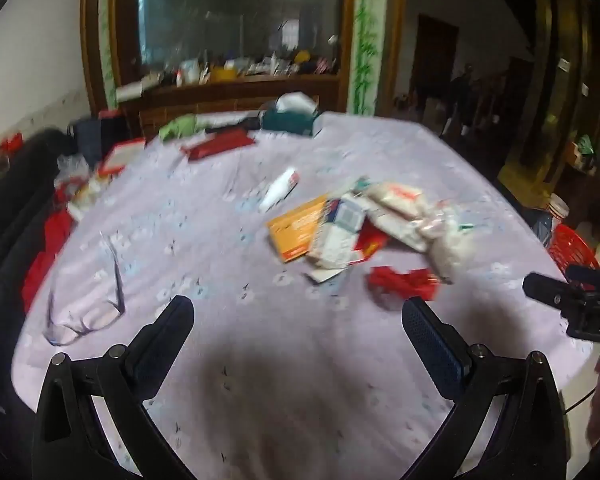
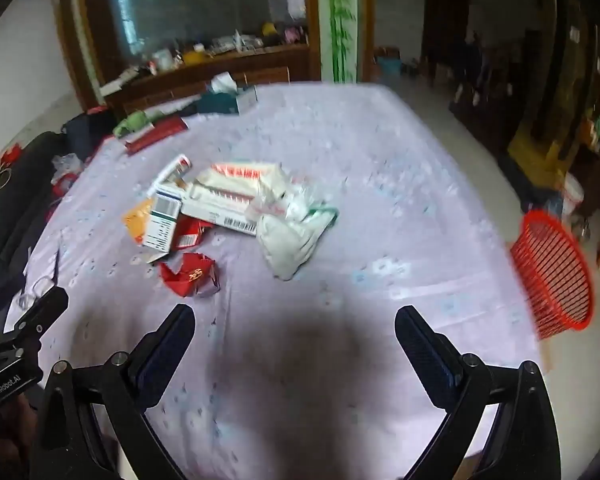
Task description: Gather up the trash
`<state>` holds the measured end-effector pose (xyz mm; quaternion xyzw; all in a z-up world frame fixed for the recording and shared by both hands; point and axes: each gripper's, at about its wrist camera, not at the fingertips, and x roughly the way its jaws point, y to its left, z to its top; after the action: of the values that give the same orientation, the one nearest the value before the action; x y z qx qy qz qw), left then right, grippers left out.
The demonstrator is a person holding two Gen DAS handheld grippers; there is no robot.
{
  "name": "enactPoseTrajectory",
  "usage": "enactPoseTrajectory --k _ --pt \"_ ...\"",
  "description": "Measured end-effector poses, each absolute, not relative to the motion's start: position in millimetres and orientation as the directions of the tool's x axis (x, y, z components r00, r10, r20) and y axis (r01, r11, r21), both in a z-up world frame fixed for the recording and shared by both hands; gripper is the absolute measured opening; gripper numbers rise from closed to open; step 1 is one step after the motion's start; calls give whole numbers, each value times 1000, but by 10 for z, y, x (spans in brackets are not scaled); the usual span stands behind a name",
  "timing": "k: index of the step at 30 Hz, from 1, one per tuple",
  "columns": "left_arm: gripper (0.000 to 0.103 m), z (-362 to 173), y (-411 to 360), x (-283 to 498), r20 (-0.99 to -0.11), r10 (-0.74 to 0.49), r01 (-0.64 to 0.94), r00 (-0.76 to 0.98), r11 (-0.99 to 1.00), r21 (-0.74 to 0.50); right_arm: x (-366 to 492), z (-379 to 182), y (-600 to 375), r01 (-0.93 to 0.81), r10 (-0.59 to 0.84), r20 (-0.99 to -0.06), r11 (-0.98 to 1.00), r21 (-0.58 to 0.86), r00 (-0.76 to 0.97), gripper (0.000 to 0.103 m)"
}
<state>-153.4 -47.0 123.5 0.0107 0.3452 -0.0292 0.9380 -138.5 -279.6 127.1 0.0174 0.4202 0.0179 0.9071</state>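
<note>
Glasses: at the far left I see a pair of clear glasses (image 1: 86,312) lying on the lilac tablecloth (image 1: 228,240), apart from everything else.
Left tongs: my left tongs (image 1: 298,322) are spread wide over bare cloth, with nothing between the fingers.
Far edge: a red flat pack (image 1: 219,146), a green thing and a dark teal tissue box (image 1: 288,120) sit along the back of the table.
Tube: a white tube (image 1: 281,189) lies alone, behind and just left of the trash.
Trash pile: I see the trash in a heap mid-table, ahead of both tongs: an orange box (image 1: 296,232), a white carton (image 2: 163,220) leaning on it, a long white box with a barcode (image 2: 224,204), and crumpled white bags (image 2: 290,236) on the right side.
Red wrapper: a torn red wrapper (image 2: 190,276) lies on the near side of the heap, closest to the tongs and touching neither.
Right tongs: my right tongs (image 2: 294,322) are also wide open and hold nothing, above the cloth.
Basket: a red slatted basket (image 2: 554,276) stands off the table's right edge, blurred.
</note>
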Motion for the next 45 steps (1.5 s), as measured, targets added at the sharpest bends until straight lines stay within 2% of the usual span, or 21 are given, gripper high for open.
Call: enactPoseTrajectory --k 5,12,25,45 --pt "103 1441 -818 -1776 -623 -43 100 781 993 57 -1648 1446 -2958 -17 9 -731 1000 -4 682 101" --pt "103 1525 -1024 -1922 -610 -16 65 792 996 58 -1822 1457 -3218 -42 23 -710 999 -9 704 101" --pt "103 1541 -1293 -2038 -618 0 44 786 997 56 -1845 1430 -3513 -65 48 -719 998 4 693 101" --pt "103 1435 -1545 -1967 -650 -69 123 756 992 37 -1878 1311 -3715 -1 2 -745 1000 2 667 101"
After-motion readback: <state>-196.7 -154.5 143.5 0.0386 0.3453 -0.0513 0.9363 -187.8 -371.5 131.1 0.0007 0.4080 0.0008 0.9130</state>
